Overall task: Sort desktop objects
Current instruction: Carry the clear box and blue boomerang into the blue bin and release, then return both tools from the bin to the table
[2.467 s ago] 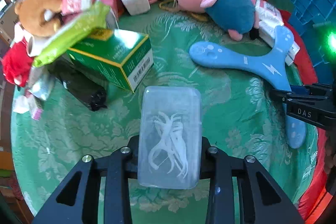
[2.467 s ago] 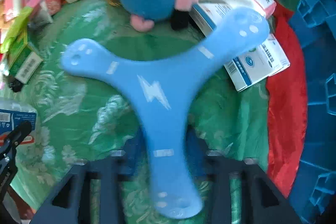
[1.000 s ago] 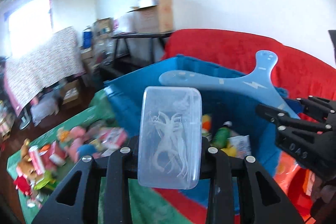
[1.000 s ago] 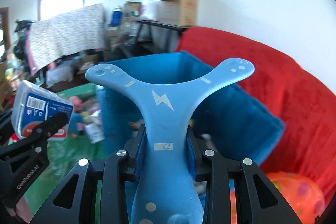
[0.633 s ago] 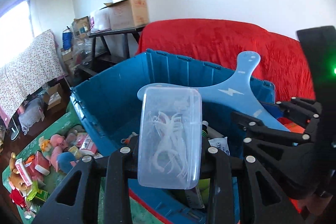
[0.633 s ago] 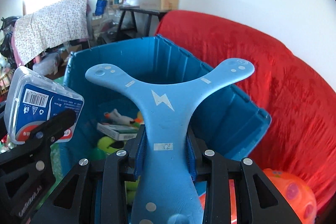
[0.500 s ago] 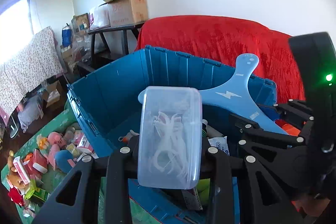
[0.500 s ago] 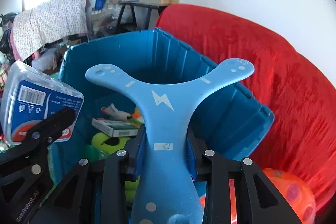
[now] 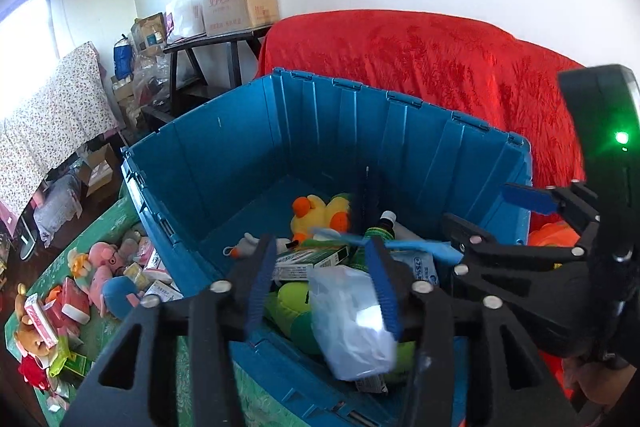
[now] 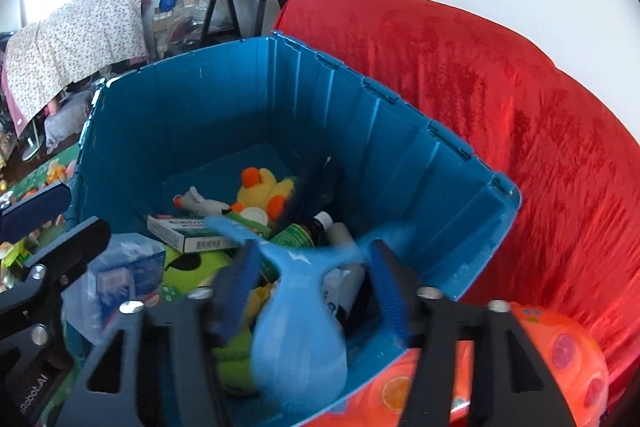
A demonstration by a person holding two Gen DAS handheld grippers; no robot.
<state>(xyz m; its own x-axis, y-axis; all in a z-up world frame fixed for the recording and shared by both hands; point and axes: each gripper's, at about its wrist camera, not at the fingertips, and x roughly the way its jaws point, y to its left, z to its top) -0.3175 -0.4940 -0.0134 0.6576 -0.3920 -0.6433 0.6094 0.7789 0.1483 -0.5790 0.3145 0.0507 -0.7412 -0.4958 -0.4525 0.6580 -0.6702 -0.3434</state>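
Two handheld grippers over a blue bin (image 9: 224, 163), at the moment of release. The left gripper (image 9: 322, 281) hangs above the bin's near rim with its jaws spreading; the clear plastic case (image 9: 352, 323) between them is blurred and tilted, touching at most the right-hand pad, so it appears to be dropping free into the bin. The right gripper (image 10: 310, 287) is also opening, both pads standing apart from the light-blue three-armed toy (image 10: 296, 307), which is smeared by motion and seems to be falling onto the pile. Both tools point down and over the rim, presumably so that each load lands inside the bin and not on the red cloth (image 10: 520, 115) behind it or the orange ball (image 10: 556, 355) just beside it.

Count inside the bin, as far as can be told: one yellow duck toy (image 10: 260, 191), one green box (image 10: 188, 231), one green plush (image 9: 292, 303), one small white figure (image 10: 198, 203), one dark bottle (image 9: 384, 223); other items are hidden. Several plush toys and packets (image 9: 80, 291) wait on the green tablecloth, too small to count, so sorting is judged unfinished
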